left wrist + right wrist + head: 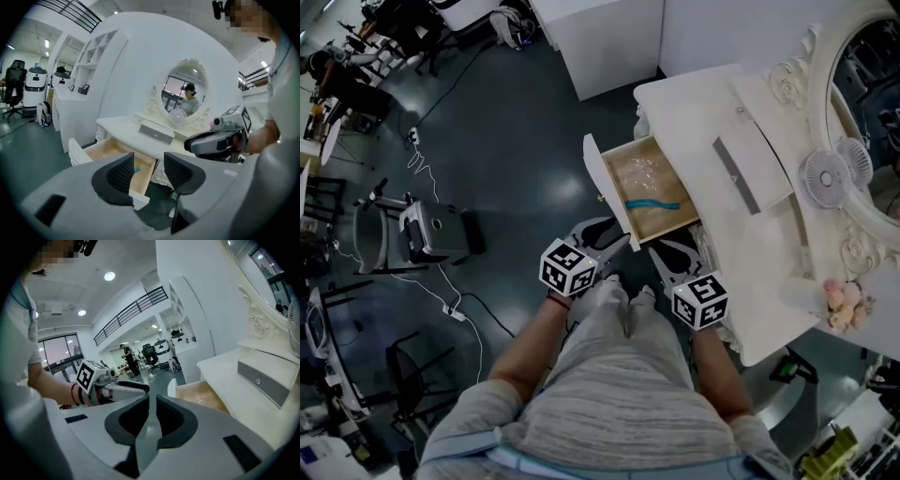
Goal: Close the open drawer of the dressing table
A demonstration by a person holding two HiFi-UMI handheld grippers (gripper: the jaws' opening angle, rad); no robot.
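Note:
The white dressing table [712, 112] stands at the right of the head view. Its drawer [649, 178] is pulled out toward me, showing a wooden inside with a blue item [652, 203] in it. The white drawer front [602, 183] faces the dark floor. My left gripper [605, 234] hovers just before the drawer's near corner, and its jaws [146, 171] stand open with nothing between them. My right gripper [675, 255] is beside it, under the table edge, and its jaws [152, 401] are shut and empty. The drawer [117, 152] lies ahead of the left jaws.
On the tabletop are a grey box [737, 175], a small white fan [827, 178], an ornate oval mirror [872, 75] and pink flowers [839, 298]. A white cabinet [609, 37] stands beyond the table. Chairs, equipment [412, 230] and cables lie on the floor at left.

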